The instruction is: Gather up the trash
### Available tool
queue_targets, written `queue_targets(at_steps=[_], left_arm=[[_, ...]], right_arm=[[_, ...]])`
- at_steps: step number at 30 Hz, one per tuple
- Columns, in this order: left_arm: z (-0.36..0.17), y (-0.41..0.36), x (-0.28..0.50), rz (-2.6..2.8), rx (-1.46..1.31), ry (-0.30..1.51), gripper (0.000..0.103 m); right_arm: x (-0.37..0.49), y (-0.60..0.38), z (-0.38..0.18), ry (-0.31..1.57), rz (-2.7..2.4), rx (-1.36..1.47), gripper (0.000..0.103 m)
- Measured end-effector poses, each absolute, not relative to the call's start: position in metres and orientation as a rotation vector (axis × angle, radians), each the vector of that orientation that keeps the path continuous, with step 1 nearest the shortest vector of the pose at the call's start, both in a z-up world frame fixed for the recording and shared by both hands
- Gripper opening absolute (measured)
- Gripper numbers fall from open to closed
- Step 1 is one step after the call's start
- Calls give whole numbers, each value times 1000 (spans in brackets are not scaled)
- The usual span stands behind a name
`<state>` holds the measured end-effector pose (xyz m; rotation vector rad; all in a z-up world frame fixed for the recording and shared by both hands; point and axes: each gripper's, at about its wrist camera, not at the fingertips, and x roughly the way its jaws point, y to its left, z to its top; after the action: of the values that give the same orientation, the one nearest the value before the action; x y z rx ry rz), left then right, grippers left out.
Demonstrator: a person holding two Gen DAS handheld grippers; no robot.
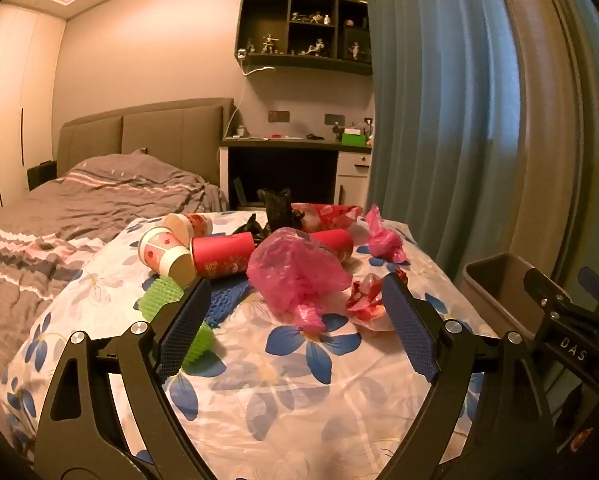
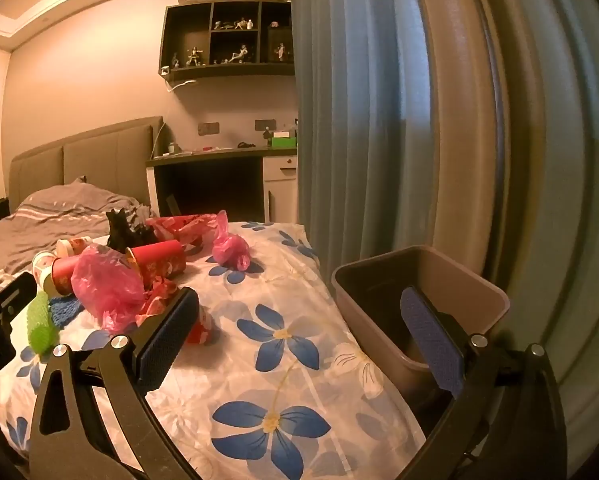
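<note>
Progress check, left wrist view first. Left gripper (image 1: 295, 326) at lower centre of frame, jaws spread wide, nothing between the blue pads (image 1: 185, 332). Trash spread across mid-frame on the floral cloth (image 1: 283, 408): large pink plastic bag (image 1: 295, 276) at centre, just beyond the fingertips; crumpled red-and-white wrapper (image 1: 365, 296) right of it, near the right pad; small knotted pink bag (image 1: 383, 240) further up and right; red paper cup (image 1: 221, 254) lying on its side left of centre, white printed cups (image 1: 165, 250) beside it; black bag (image 1: 275, 210) and red foil wrapper (image 1: 327, 214) at the back of the pile. Green ribbed object (image 1: 171, 300) and blue knitted piece (image 1: 227, 298) at left, partly behind the left pad; trash or not, cannot tell. Bin (image 1: 499, 292) at right edge, partly hidden by the other gripper; interior mostly out of sight here.

Right wrist view. Right gripper (image 2: 299, 344) at lower frame, jaws likewise wide apart and empty; right pad overlaps the bin (image 2: 439, 272) in the picture, left pad overlaps the wrapper. Visible part of the bin interior dark and bare, bottom partly hidden behind the pad. Pile in left-centre of frame, entirely on the cloth, well apart from the bin.

Judgement: collection at or near its start. No item seen in the bin, none gripped. All pieces left to transfer, large pink bag the closest candidate for the left gripper.
</note>
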<state>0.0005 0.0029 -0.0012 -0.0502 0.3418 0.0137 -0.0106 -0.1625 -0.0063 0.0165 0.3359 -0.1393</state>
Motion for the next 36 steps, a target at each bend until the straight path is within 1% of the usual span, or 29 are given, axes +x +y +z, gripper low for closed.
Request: queue_targets(at_steps=[36], left_arm=[[-11, -7, 0, 8, -49, 348, 86]], right_arm=[[-14, -169, -5, 334, -145, 16, 98]])
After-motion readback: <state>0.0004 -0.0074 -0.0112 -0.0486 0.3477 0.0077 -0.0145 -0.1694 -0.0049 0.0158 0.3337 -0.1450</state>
